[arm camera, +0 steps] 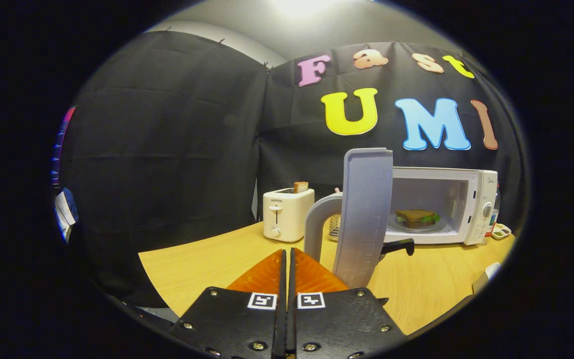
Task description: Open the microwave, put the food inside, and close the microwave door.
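Wooden table (207, 264) lay under the gripper (287, 254), whose fingers were pressed together, gripping nothing, just short of the microwave door (364, 214). That door stood upright, swung wide open and edge-on, leaving the microwave (471, 199) cavity clear. Inside it a sandwich (416, 217) sat on the turntable; left of the door stood a toaster (287, 214).

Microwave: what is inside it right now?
Inside the microwave, a sandwich sits on the glass turntable. The open door, edge-on ahead of the closed gripper, covers the cavity's left part.
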`<state>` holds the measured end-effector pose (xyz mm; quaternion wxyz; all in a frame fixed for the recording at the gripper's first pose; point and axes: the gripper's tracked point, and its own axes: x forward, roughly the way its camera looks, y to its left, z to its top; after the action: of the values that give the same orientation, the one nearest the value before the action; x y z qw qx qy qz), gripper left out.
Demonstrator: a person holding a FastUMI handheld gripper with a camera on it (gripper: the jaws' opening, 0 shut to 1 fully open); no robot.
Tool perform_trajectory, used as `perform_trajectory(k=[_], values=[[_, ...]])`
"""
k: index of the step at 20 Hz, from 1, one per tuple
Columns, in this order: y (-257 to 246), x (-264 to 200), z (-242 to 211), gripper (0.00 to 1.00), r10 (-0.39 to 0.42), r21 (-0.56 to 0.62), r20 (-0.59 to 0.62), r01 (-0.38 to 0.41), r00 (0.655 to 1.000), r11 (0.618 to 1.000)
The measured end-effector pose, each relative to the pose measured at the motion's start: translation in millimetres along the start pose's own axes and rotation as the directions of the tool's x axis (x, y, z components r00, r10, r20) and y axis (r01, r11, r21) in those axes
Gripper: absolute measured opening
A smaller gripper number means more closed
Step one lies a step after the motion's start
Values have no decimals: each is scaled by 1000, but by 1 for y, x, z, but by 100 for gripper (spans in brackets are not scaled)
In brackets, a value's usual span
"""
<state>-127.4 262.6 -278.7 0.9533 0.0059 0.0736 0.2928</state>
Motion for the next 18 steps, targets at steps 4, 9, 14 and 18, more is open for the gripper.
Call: perform_trajectory(k=[4, 9, 14, 18], values=[[-38, -14, 4, 1, -86, -6, 15, 86, 996, 996], [-111, -13, 0, 1, -222, 20, -15, 222, 975, 975], [-186, -7, -3, 1, -348, 17, -29, 349, 937, 937], [-233, 2, 3, 1, -421, 11, -24, 422, 907, 907]])
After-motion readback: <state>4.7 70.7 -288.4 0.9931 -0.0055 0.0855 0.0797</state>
